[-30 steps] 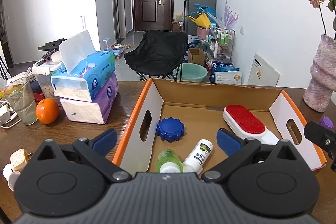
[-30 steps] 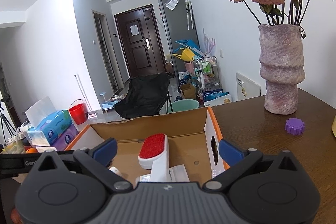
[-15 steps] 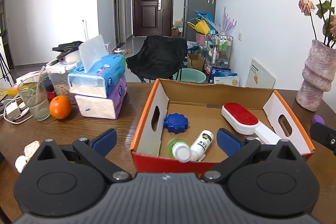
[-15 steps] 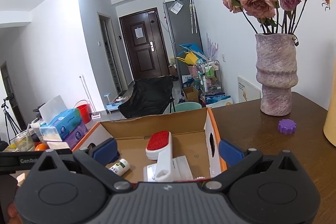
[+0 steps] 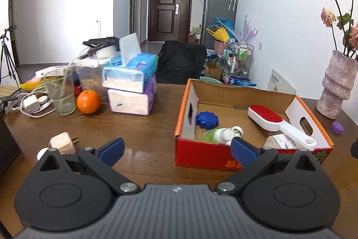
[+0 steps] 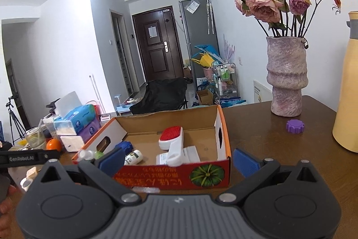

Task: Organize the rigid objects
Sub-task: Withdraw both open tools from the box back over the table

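Note:
An open cardboard box with a red front stands on the wooden table; it also shows in the right wrist view. Inside lie a blue cap, a green bottle, a white bottle, a red-and-white lint brush and a white packet. A purple cap lies on the table right of the box. A plug adapter lies left of it. My left gripper is open and empty, in front of the box. My right gripper is open and empty, before the box's front wall.
Stacked tissue packs, an orange, a glass and cables sit at the left back. A vase of dried roses and a yellow jug stand at the right.
Both grippers have drawn back from over the box toward the table's near side. The box's red front wall now shows. Both stay open.

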`<control>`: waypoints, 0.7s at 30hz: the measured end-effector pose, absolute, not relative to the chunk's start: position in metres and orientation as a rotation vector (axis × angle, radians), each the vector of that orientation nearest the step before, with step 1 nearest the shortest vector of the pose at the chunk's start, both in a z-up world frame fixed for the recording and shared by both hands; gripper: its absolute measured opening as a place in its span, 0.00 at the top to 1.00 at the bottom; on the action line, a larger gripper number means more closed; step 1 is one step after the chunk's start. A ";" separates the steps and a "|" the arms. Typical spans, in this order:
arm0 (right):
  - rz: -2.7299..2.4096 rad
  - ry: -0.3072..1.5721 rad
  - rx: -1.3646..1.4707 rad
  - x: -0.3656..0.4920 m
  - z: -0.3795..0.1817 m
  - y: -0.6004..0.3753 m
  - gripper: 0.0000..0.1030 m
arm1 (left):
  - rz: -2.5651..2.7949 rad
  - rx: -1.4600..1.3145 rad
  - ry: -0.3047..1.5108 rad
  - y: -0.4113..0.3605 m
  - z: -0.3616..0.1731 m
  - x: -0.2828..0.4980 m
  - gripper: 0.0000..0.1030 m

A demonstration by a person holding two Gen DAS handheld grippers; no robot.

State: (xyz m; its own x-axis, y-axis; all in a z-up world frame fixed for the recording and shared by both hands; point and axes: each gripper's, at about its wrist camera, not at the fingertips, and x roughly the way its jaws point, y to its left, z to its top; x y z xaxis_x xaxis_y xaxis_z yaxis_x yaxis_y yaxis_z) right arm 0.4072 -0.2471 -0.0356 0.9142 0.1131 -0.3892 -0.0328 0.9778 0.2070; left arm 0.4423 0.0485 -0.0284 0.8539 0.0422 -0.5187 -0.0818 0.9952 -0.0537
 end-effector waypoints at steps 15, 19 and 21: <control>0.088 0.421 0.173 0.361 -0.049 -0.238 0.00 | 0.111 -0.066 0.534 0.107 -0.046 0.389 0.00; 0.089 0.417 0.141 0.351 -0.051 -0.231 0.00 | 0.125 -0.066 0.538 0.122 -0.053 0.378 0.00; 0.095 0.417 0.137 0.347 -0.053 -0.229 0.00 | 0.137 -0.063 0.539 0.130 -0.056 0.372 0.00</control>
